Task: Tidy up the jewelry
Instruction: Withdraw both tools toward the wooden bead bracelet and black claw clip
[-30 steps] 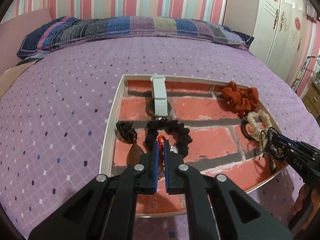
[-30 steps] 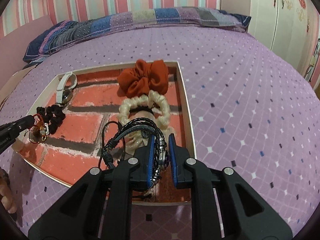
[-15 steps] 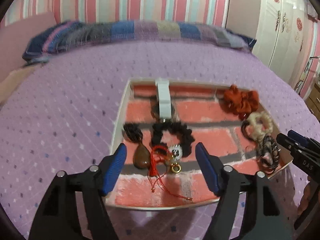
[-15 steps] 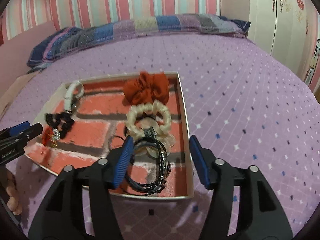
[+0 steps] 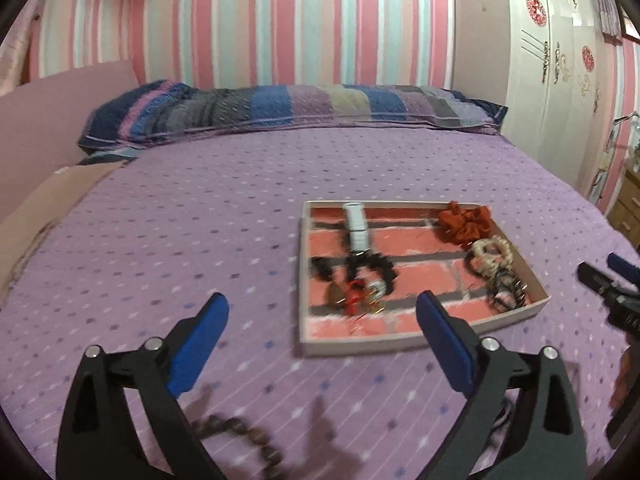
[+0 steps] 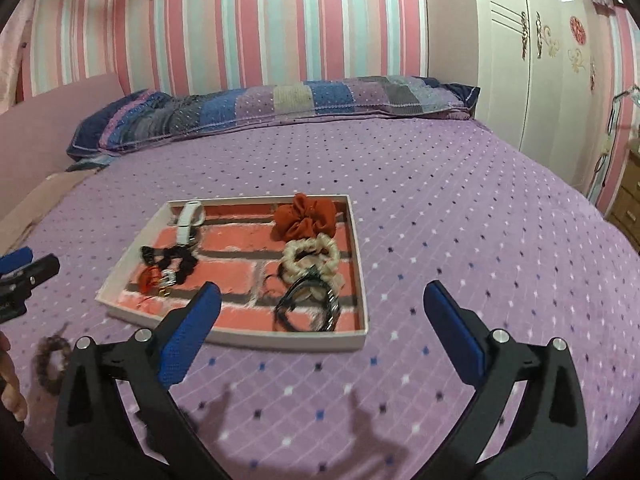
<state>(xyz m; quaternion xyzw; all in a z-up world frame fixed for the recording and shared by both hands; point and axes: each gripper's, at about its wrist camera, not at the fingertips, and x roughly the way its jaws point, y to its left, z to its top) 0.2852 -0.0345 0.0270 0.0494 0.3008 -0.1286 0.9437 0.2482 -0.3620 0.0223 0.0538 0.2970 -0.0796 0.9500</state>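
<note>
Left wrist view: shallow white cardboard tray with brick-print lining (image 5: 420, 342) sits on the purple dotted bedspread (image 5: 200, 208), holding a white watch strap (image 5: 357, 227), black scrunchie (image 5: 376, 266), rust-red scrunchie (image 5: 466, 222) and cream scrunchie (image 5: 491, 251). A brown beaded bracelet (image 5: 236, 434) lies loose on the spread, outside the tray, close under the left gripper (image 5: 322, 330). Risk, as I judge it: a blind reach could drag it or snag the cloth. The jaws have just been opening; spread wide, nothing between.

Right wrist view: right gripper (image 6: 322, 316) likewise just opened, fully spread, empty. Black cord bracelets (image 6: 308, 304) rest in the tray's near corner.
</note>
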